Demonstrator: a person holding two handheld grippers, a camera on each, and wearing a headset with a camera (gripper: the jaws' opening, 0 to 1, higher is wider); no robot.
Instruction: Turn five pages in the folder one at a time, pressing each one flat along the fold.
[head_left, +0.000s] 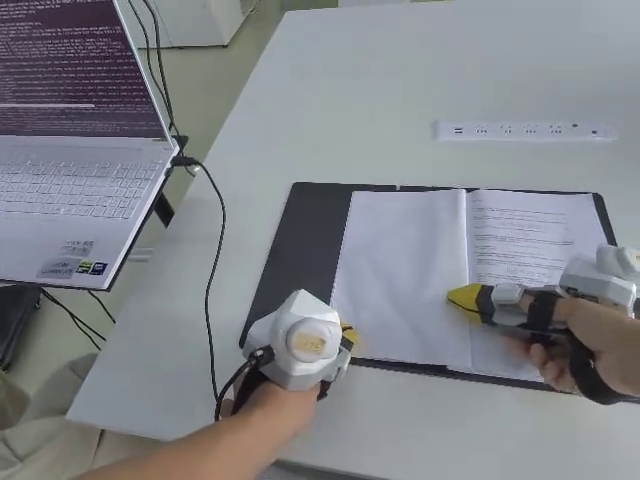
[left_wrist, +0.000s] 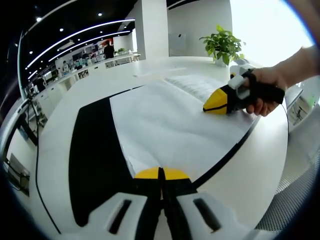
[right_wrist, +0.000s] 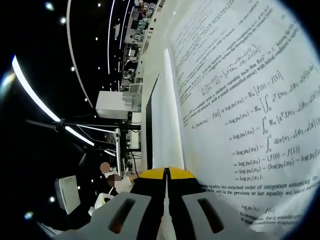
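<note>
Looking down in the head view: shows a black folder (head_left: 305, 250) lying open on the white counter (head_left: 400, 80), with a blank page (head_left: 400, 270) left of the fold and a printed page (head_left: 535, 240) to its right. Places the left tool (head_left: 346, 338) at the folder's near edge and the right tool (head_left: 462, 297) tip-down beside the fold. Puts a laptop (head_left: 80, 150) far left and a power strip (head_left: 525, 130) beyond the folder.

In the left gripper view: shows the left tool's jaws closed and empty at the blank page's near edge.

In the right gripper view: shows the right tool's jaws pressed together, gripping nothing, low over the printed page.
</note>
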